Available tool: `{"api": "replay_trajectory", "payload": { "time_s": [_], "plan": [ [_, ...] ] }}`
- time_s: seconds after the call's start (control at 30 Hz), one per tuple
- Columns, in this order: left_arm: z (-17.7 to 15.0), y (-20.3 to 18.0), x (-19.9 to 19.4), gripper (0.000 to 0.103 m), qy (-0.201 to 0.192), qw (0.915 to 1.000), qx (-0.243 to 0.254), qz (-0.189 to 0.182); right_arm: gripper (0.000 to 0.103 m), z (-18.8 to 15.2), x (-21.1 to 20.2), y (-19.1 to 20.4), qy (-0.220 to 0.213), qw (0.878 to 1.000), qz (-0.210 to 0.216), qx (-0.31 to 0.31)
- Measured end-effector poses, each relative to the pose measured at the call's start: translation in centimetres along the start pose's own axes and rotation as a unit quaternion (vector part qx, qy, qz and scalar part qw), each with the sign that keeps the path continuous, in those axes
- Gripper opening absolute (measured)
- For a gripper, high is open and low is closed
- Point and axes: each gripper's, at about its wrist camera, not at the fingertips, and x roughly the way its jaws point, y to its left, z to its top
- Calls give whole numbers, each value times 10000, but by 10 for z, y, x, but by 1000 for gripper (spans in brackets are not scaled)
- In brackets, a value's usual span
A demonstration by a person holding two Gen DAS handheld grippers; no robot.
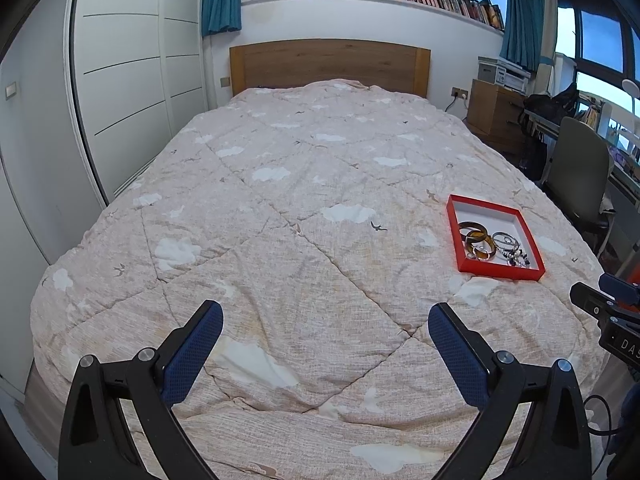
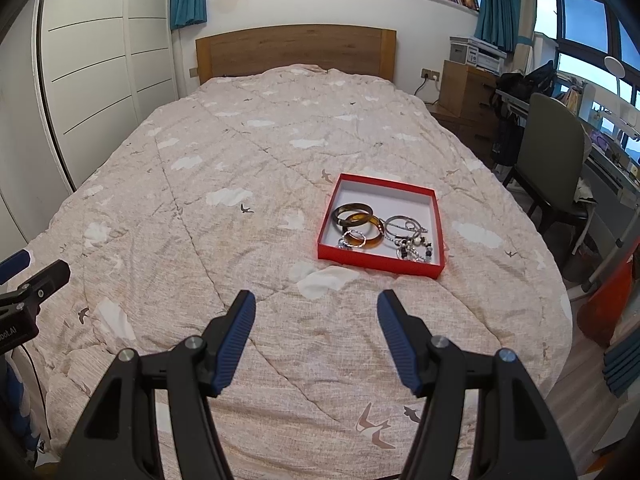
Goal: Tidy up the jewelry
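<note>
I have both grippers hanging over the near end of the bed, and neither carries anything. The left gripper has its fingers spread wide above bare quilt; the right gripper is spread too, a little less, and looks almost straight at the red tray, which sits on the quilt to the right of the bed's middle, nearer to me than to the headboard.

All the jewelry I can see lies inside that tray, crowded into its near half while the far half shows bare white lining. A dark bangle and an amber bangle overlap at the left, with a smaller ring-shaped piece on the amber one. A silver bangle sits to their right, and a beaded chain is tangled in the near right corner.

I judge this fits two stages equally: pieces gathered into the tray and done, or a heap waiting to be sorted out. The open, level grippers suit either. The shallow rim keeps small pieces from sinking into the soft quilt.
</note>
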Motion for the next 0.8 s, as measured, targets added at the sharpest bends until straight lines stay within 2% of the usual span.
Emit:
{"api": "replay_trajectory", "payload": {
  "time_s": [0.8],
  "plan": [
    [-2,0,7,102,84,9999,-23,-61,62,-3,8,1,106,9999,-39,-40]
  ]
}}
